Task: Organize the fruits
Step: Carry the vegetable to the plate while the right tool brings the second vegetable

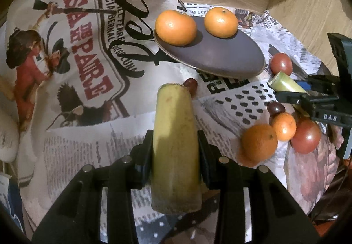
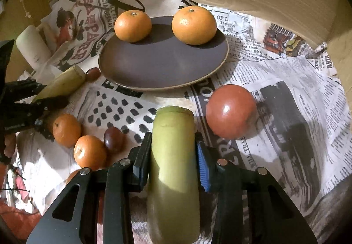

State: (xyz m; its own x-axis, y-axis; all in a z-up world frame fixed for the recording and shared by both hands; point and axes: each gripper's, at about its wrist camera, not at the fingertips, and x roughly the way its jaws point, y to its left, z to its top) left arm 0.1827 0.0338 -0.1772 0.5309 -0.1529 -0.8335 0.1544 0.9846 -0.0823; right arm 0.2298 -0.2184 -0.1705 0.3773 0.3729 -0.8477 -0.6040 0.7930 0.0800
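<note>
- Left wrist view shows the left gripper [image 1: 176,151] pinching a yellow banana piece [image 1: 176,145] across its middle, with the cut end pointing forward above the newspaper-covered surface [image 1: 88,134].
- Right wrist view shows the right gripper [image 2: 173,156] pinching a greener banana piece [image 2: 173,156] in the same way, both pads against its sides.
- Two mandarins [image 2: 133,26] already sit at the far rim of the dark plate [image 2: 162,63], which lies just ahead of both grippers.
- Other fruits lie loose on the surface: a tomato [image 2: 231,110] beside the right gripper, two more mandarins [image 2: 67,129] and a dark grape [image 2: 113,139].
- I judge that the banana pieces are light but soft, and the peel bruises easily, so the hold must be gentle.
- The middle of each piece, where the sides are nearly parallel, seems the best place to hold.
- The peel looks smooth, so a tilted piece may slide out of the pads.
</note>
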